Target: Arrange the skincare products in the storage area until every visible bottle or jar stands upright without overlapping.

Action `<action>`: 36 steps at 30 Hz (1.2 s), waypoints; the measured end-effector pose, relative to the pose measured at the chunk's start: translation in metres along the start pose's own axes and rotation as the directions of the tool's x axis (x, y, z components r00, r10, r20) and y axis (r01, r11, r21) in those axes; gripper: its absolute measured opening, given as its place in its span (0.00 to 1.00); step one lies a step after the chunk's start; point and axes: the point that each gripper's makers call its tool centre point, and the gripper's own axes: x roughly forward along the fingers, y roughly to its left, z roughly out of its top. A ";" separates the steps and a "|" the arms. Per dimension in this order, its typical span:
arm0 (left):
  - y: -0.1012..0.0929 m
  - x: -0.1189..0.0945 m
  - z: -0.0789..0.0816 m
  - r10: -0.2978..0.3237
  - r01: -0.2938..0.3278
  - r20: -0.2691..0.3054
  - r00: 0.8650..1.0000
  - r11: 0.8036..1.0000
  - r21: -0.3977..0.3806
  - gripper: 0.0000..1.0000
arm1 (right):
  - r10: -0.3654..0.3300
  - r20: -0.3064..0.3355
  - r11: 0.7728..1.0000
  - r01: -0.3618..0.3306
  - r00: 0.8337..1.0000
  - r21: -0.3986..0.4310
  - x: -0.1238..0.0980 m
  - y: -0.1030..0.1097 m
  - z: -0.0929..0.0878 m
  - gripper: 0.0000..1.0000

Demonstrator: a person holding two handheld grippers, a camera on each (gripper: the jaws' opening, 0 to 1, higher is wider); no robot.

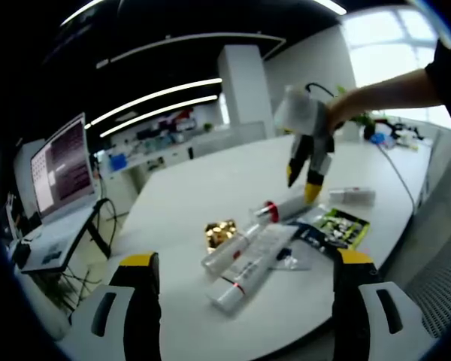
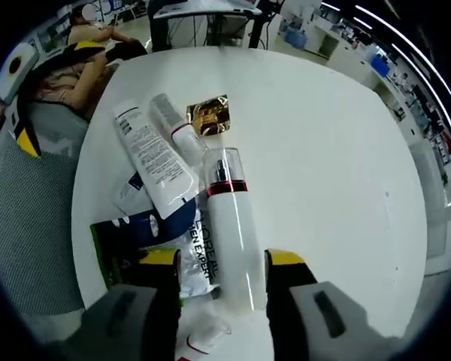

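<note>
Lying flat on the white desk (image 2: 323, 150), your big white bottle (image 2: 231, 233) with the red band and clear cap runs lengthwise straight away from your right gripper (image 2: 219, 265), cap end pointing away from the gripper toward the gold jar (image 2: 210, 114). In the left gripper view that same bottle (image 1: 286, 207) sits across the middle of the desk (image 1: 210, 180), cap toward the left.

Next to it there's a flat white tube (image 2: 152, 158) with print on it, lying at a slant, and a slimmer white bottle (image 2: 174, 124) also on its side, just beside the gold jar. A green-and-black packet (image 2: 116, 252) and a dark-lettered sachet (image 2: 199, 252) lie under and beside the big bottle. Nothing here is upright.

Your right gripper has its yellow-tipped jaws spread, one on each side of the bottle's base end; you can't tell if they touch it. In the left gripper view, it (image 1: 307, 180) hangs over the pile, held by your hand (image 1: 338, 113). Your left gripper (image 1: 244, 259) is wide apart, holding nothing, well short of the pile.
</note>
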 end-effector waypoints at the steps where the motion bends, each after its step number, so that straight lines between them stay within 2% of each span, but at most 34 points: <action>1: 0.000 0.000 0.000 0.001 -0.001 -0.001 1.000 1.000 -0.001 0.94 | 0.003 -0.006 1.000 -0.003 1.000 0.005 0.002 0.000 -0.001 0.45; 6: 0.002 0.000 -0.001 0.007 -0.007 -0.006 1.000 1.000 -0.003 0.97 | 0.018 -0.026 1.000 -0.017 0.999 0.018 0.013 -0.002 -0.004 0.43; 18: 0.003 0.002 -0.003 0.013 -0.013 -0.010 1.000 1.000 -0.010 0.97 | 0.046 -0.067 0.998 -0.043 0.997 0.046 0.030 -0.011 -0.012 0.37; 25: 0.004 0.002 -0.003 0.013 -0.014 -0.020 1.000 1.000 -0.013 0.97 | 0.089 -0.055 0.993 -0.084 0.995 0.088 0.032 -0.010 -0.009 0.34; 28: 0.003 0.002 -0.004 0.011 -0.011 -0.028 1.000 1.000 -0.013 0.96 | 0.093 -0.065 0.994 -0.088 0.994 0.071 0.032 -0.010 -0.008 0.34; 33: 0.003 0.002 -0.004 0.014 -0.014 -0.028 1.000 1.000 -0.009 0.96 | 0.086 -0.089 0.996 -0.087 0.992 -0.010 0.033 -0.006 -0.006 0.32; 35: 0.003 0.002 -0.006 0.013 -0.013 -0.037 0.999 1.000 -0.007 0.96 | 0.085 -0.092 0.996 -0.085 0.992 0.006 0.033 -0.006 -0.006 0.31; 36: 0.003 0.002 -0.006 0.014 -0.014 -0.040 0.999 1.000 -0.006 0.96 | 0.085 -0.093 0.996 -0.087 0.992 -0.019 0.032 -0.004 -0.007 0.30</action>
